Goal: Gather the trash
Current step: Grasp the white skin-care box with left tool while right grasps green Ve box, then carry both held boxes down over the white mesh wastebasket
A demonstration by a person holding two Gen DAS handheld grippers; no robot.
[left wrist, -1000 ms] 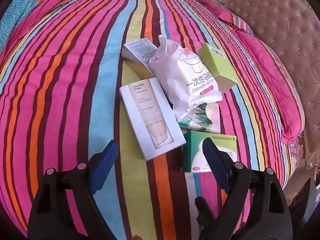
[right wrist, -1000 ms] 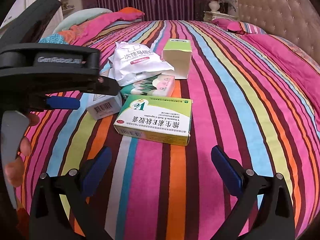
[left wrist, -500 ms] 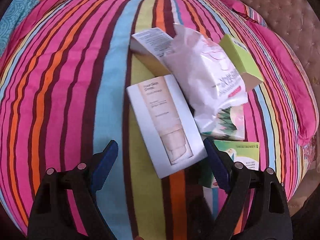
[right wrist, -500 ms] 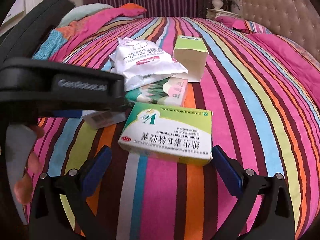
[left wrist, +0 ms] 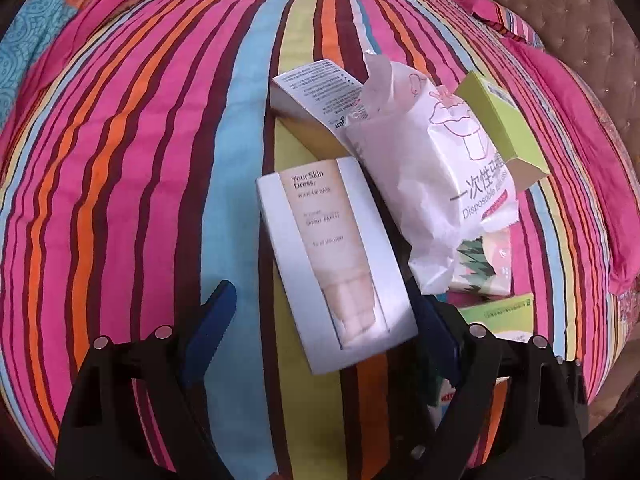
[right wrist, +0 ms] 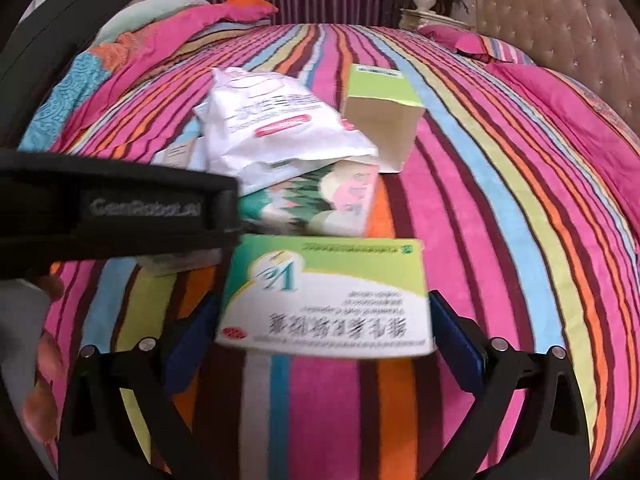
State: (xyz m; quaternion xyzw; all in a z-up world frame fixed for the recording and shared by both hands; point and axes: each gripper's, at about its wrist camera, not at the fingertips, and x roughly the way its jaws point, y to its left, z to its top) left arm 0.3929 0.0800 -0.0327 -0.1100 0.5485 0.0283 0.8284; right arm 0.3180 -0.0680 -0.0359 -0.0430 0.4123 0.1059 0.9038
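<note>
You had brought both grippers closer to the pile than half a second before: each box had slid in between its fingers, where earlier it lay just ahead of them.

Largest was the striped bedspread (left wrist: 120, 184), carrying all the trash in one cluster right of centre. On the far side of the pile, the white disposable-cover bag (left wrist: 436, 184) lay across the other pieces, with the open lime-green carton (left wrist: 496, 120) touching its right edge and a white printed box (left wrist: 312, 92) poking out at its far left. Under the bag's near end sat the patterned tissue pack (left wrist: 484, 268).

Your left gripper (left wrist: 320, 328) was spread wide around the near end of the white skin-cream box (left wrist: 332, 256); its right finger sat just beside the box edge, the left finger well apart from it.

Your right gripper (right wrist: 320, 340) was likewise spread, its fingers flanking the green-and-white vitamin capsule box (right wrist: 328, 296) on both sides, very close to its ends; whether they touched was unclear through the blur.
</note>
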